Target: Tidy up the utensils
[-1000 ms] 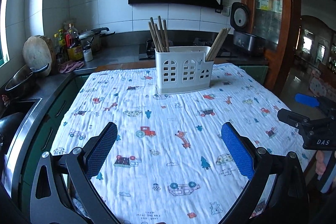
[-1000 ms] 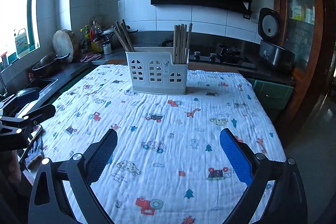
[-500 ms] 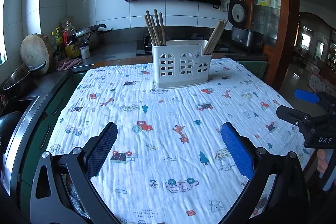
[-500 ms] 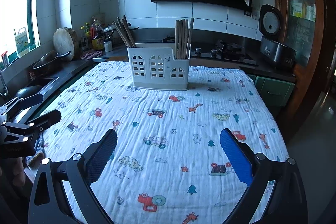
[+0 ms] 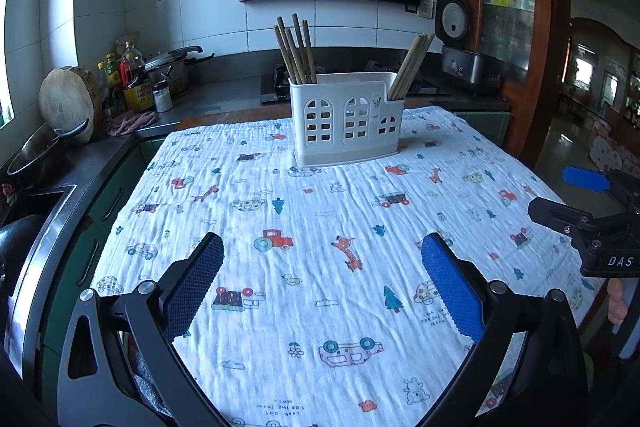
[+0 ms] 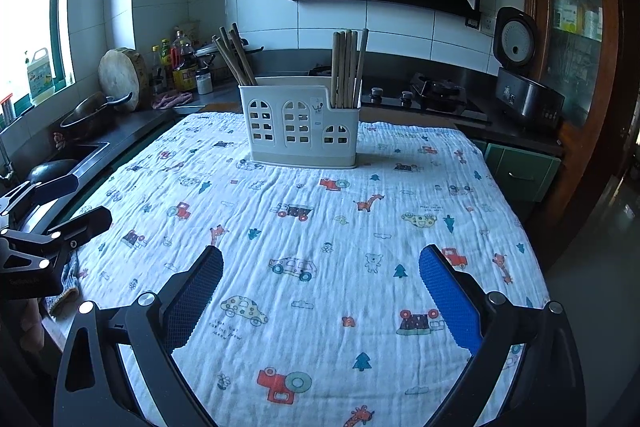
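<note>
A white plastic utensil holder (image 5: 346, 119) (image 6: 302, 123) with arched cut-outs stands at the far side of the cloth-covered table. Several brown chopsticks (image 5: 296, 51) (image 6: 234, 57) lean in its left compartment. A second bunch of chopsticks (image 5: 410, 65) (image 6: 348, 67) stands in its right compartment. My left gripper (image 5: 322, 279) hovers open over the near part of the cloth, nothing between its blue pads. My right gripper (image 6: 320, 283) is open too, also empty and well short of the holder. Each gripper shows at the edge of the other's view.
The table carries a white cloth (image 5: 320, 227) printed with cars and animals. A counter on the left holds a wok (image 5: 36, 155), a round chopping board (image 5: 68, 99) and bottles (image 5: 136, 83). A stove (image 6: 432, 95) and a rice cooker (image 6: 520, 83) stand behind the table.
Both grippers have drawn back and risen slightly, so the holder looks a little farther away. Both stay open and empty.
</note>
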Demonstrator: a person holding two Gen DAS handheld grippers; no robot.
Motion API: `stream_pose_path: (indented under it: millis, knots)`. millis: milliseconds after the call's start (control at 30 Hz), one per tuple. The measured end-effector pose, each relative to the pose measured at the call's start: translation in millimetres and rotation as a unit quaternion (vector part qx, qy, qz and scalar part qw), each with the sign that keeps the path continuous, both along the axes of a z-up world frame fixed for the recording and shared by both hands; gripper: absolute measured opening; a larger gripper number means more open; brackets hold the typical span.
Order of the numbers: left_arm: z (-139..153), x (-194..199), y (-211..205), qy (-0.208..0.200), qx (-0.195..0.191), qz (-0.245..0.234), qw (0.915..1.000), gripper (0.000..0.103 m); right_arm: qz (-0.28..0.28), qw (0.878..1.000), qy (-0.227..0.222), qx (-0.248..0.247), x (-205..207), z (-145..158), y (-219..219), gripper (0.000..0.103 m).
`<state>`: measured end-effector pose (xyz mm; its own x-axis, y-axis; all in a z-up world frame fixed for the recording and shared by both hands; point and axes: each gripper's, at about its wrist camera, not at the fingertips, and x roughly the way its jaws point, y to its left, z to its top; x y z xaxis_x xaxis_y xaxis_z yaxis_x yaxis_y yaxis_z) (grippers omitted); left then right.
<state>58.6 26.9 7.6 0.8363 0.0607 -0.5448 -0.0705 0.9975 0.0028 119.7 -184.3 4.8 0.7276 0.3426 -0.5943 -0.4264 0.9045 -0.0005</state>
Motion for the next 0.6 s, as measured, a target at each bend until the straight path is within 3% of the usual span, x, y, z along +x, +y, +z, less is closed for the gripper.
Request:
stream_pose_path:
  millis: [600]
  knots:
    - [-3.4, 0.3, -0.1, 0.009, 0.002, 0.000, 1.0000, 0.098, 0.001, 1.000, 0.001, -0.003, -0.2, -0.6, -0.7, 0.095]
